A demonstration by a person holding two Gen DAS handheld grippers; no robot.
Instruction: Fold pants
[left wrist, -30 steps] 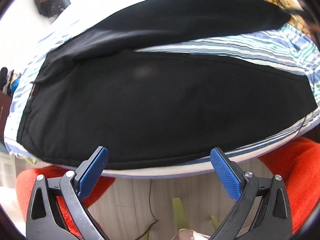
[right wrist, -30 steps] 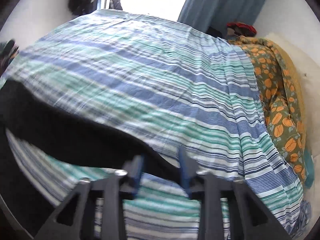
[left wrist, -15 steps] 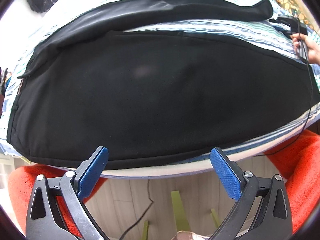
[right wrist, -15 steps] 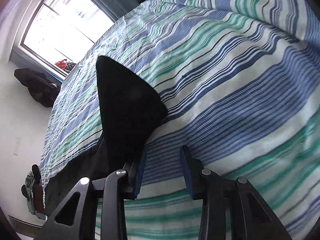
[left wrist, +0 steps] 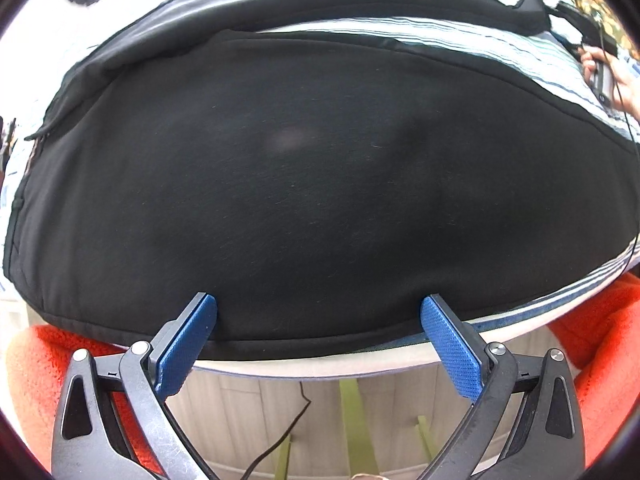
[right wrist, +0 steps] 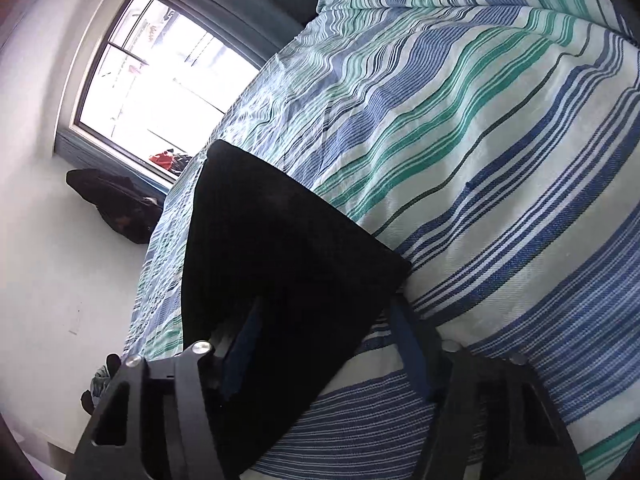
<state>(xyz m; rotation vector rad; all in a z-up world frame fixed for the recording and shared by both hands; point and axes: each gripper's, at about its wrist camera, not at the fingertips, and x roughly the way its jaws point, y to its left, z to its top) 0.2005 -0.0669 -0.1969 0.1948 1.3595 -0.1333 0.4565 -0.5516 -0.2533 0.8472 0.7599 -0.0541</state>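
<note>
Black pants [left wrist: 304, 184] lie spread across a striped bed sheet [left wrist: 460, 40], both legs stretching to the right. My left gripper [left wrist: 318, 312] is open, its blue pads at the near hem of the pants, at the bed's edge. In the right wrist view the end of a pant leg [right wrist: 288, 256] lies between the fingers of my right gripper [right wrist: 324, 320], which are spread wide around it. The right gripper also shows in the left wrist view [left wrist: 600, 64], held by a hand at the far right by the far leg's end.
The bed sheet [right wrist: 480, 140] has blue, green and white stripes. Orange fabric [left wrist: 600, 344] sits below the bed edge on both sides. A window [right wrist: 160, 76] and a dark bag [right wrist: 116, 204] are by the wall. A cable [left wrist: 280, 436] hangs over the wood floor.
My left gripper has moved closer to the pants' near hem. My right gripper has opened wider and moved forward, so the pant leg end is now between its fingers.
</note>
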